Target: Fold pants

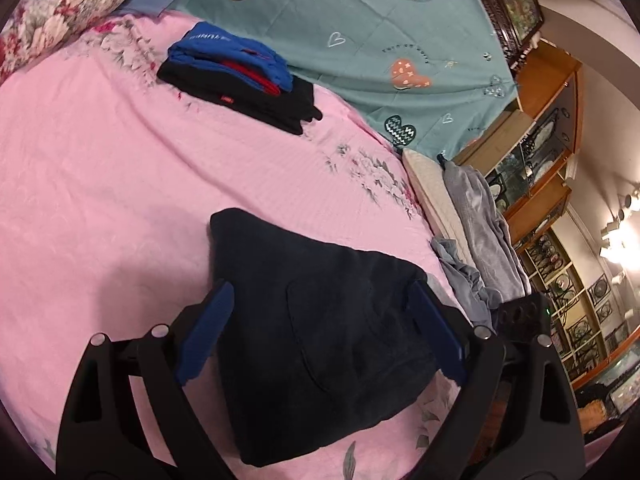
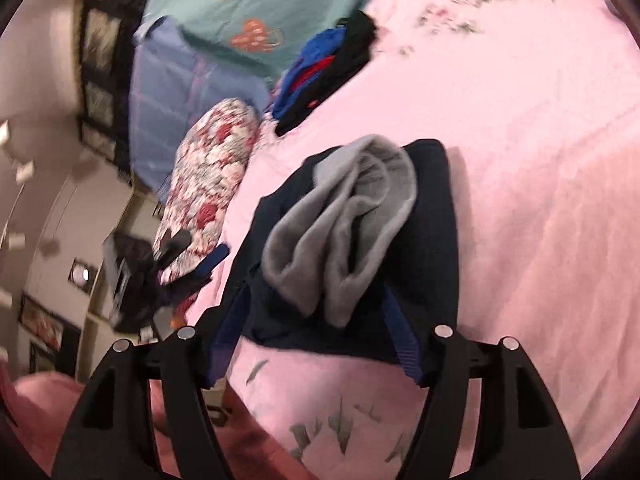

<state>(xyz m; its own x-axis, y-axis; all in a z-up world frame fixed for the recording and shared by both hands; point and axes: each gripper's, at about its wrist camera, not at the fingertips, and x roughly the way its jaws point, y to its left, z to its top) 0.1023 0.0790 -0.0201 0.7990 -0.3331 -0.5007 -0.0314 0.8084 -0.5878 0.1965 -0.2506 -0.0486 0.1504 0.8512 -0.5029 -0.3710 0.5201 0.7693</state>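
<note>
One pair of dark navy pants (image 1: pixel 320 332) sits already bundled into a compact wad on the near part of the pink floral bedsheet (image 1: pixel 100 180), and from the right wrist view you can see the grey lining (image 2: pixel 340 224) spilling out of the waistband end, so these look fleece-lined and thick. My guess is they'll handle soft and floppy but with some bulk, not slippery, nothing fragile, and the layers will want to slide over each other and spring back open if you only pinch one. I'd grab at a folded edge where all the layers stack, not the loose grey bit. Left gripper (image 1: pixel 320 308) is spread wide with its blue fingers (image 1: pixel 208 328) on either side of the bundle, holding nothing as far as I can tell. Right gripper (image 2: pixel 316 332) is also spread wide, straddling the near end of the pants; the fabric drapes over the fingers, so whether it's touching is hard to call, and that view is blurry. Farther off there's a stack of folded clothes (image 1: pixel 236 76), black under blue and red, then a teal heart-print quilt (image 1: pixel 360 40), a floral pillow (image 1: pixel 60 8) far left, and grey clothes (image 1: pixel 480 232) heaped at the right bed edge.
</note>
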